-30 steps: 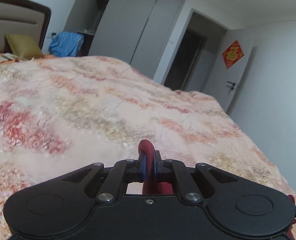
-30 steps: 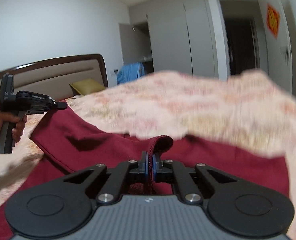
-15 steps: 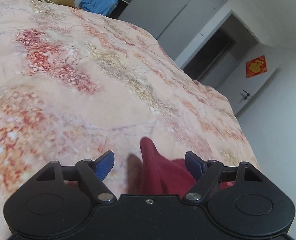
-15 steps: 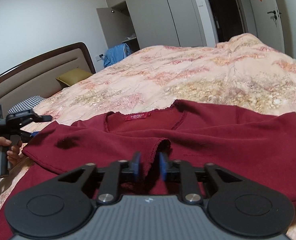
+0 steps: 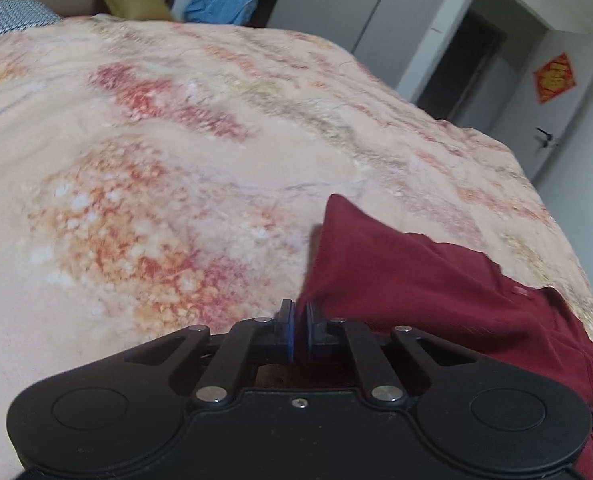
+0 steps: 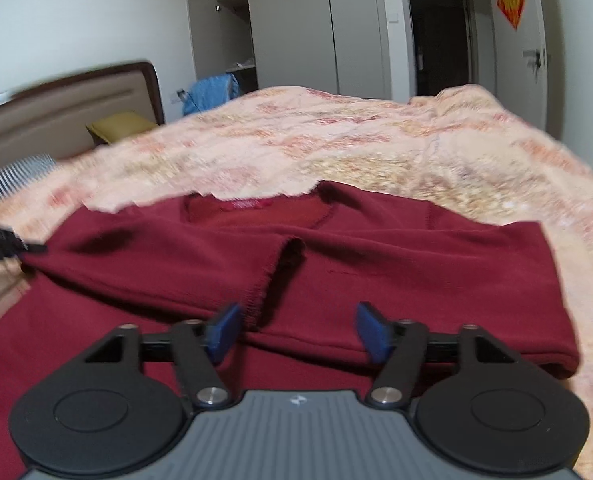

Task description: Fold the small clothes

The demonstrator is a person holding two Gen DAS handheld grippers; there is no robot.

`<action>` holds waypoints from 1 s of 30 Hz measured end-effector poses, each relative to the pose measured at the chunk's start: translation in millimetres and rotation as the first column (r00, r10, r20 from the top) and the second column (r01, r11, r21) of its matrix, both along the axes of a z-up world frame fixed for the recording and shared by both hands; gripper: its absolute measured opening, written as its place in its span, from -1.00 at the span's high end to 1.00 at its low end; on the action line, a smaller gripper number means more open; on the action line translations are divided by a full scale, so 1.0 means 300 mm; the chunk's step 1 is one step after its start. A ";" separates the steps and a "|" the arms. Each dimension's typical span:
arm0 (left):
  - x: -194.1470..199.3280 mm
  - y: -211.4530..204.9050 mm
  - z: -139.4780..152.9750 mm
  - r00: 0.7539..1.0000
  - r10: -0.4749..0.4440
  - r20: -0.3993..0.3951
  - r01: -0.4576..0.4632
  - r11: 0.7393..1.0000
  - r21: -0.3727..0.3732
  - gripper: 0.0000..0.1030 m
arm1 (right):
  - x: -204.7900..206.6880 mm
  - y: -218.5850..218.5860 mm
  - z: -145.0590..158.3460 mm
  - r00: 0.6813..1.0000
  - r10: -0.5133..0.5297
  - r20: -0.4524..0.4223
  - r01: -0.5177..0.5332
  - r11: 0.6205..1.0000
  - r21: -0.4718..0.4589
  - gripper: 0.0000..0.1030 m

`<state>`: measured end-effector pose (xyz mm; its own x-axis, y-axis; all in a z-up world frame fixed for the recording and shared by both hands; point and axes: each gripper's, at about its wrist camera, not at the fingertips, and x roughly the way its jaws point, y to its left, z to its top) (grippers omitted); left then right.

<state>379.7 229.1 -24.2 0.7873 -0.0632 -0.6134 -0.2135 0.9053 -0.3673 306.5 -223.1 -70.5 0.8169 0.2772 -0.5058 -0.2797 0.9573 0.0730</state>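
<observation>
A dark red shirt (image 6: pixel 376 256) lies spread on the bed, collar away from me, with its left sleeve folded across the body. My right gripper (image 6: pixel 298 330) is open just above the shirt, the sleeve cuff (image 6: pixel 280 268) lying loose between its blue pads (image 6: pixel 370 332). In the left wrist view my left gripper (image 5: pixel 298 334) has its pads nearly together at the shirt's (image 5: pixel 416 280) left edge; a thin gap shows between them and I cannot see cloth in it. Its tip also shows at the left edge of the right wrist view (image 6: pixel 0 242).
The bed has a peach floral quilt (image 5: pixel 176 160). A headboard (image 6: pixel 68 108), a yellow pillow (image 6: pixel 116 126) and a checked pillow (image 5: pixel 8 16) are at the far end. Blue clothes (image 5: pixel 220 4) hang by the open grey wardrobe (image 6: pixel 296 28). A doorway (image 6: pixel 440 40) lies beyond.
My right gripper opened wide and let go of the sleeve cuff, which now lies on the shirt. My left gripper opened half a second ago, then closed again at the shirt's left edge.
</observation>
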 end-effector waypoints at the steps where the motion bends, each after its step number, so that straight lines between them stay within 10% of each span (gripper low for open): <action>1: 0.001 -0.001 -0.003 1.000 0.009 0.003 -0.009 1.000 -0.001 0.90 | -0.009 0.008 -0.007 1.000 -0.010 0.006 0.010 0.999 -0.043 -0.48; 9: -0.107 -0.015 0.049 0.998 0.044 0.040 -0.043 0.999 -0.017 -0.11 | -0.185 -0.075 0.049 0.997 0.015 0.075 -0.013 0.999 -0.032 -0.99; 16: -0.345 -0.153 0.112 0.991 -0.097 0.090 0.089 0.992 0.085 -0.89 | -0.440 -0.199 0.054 0.998 -0.030 0.048 0.031 0.999 -0.019 -0.99; 25: -0.688 -0.313 0.063 0.964 -0.259 0.058 0.255 0.965 0.067 -0.98 | -0.733 -0.271 -0.002 0.993 -0.114 -0.040 0.117 0.988 0.103 -0.99; 30: -0.815 -0.374 0.011 0.954 -0.300 0.002 0.293 0.932 0.215 -0.99 | -0.836 -0.251 -0.044 0.991 -0.117 -0.067 0.121 0.990 0.069 -0.99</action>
